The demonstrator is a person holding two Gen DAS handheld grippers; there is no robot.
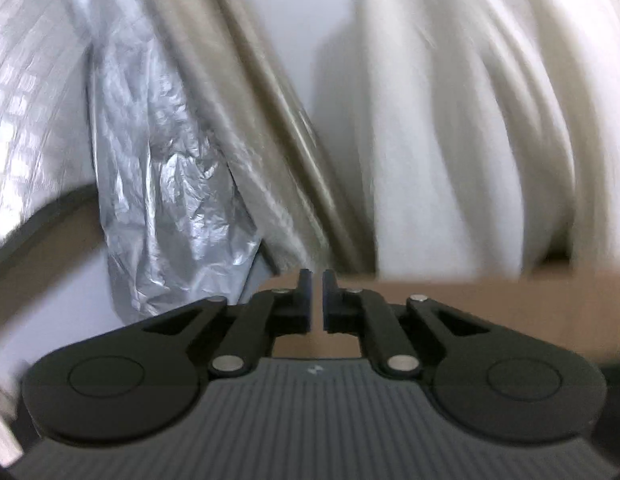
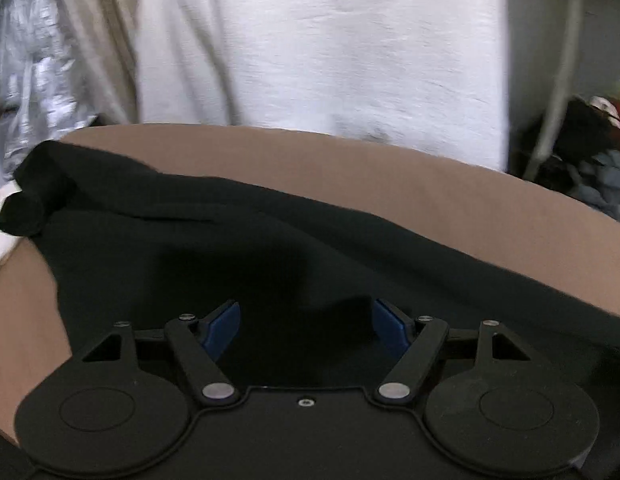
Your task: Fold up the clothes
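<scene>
Your brown table (image 2: 389, 184) fills the lower half of the right wrist view and shows as a blurred strip in the left wrist view; behind it hangs white cloth (image 2: 321, 48), with a crinkled silver plastic sheet (image 1: 166, 200) off to the left in both views, motion-blurred.

The black garment (image 2: 238, 248) lies flat on the table, spread from the far left edge across to the right and running under your right gripper; one end is bunched into a small roll (image 2: 26, 210) at the far left, hanging at the table edge; a long fold edge runs diagonally from that roll toward the right side.

Your right gripper (image 2: 306, 332) sits low over the middle of the garment, jaws spread wide; blue pads (image 2: 220, 330) visible on both fingers, fabric showing between them; nothing pinched; cannot tell whether the fingertips touch the cloth.

Your left gripper (image 1: 317, 300) is pointed past the table's far edge toward the hanging cloth and plastic; jaws nearly together, only a thin sliver of gap between them, nothing visible in that gap; the garment does not appear in the left wrist view.

Dark clutter (image 2: 581, 148) sits beyond the table at far right, too blurred to identify.
</scene>
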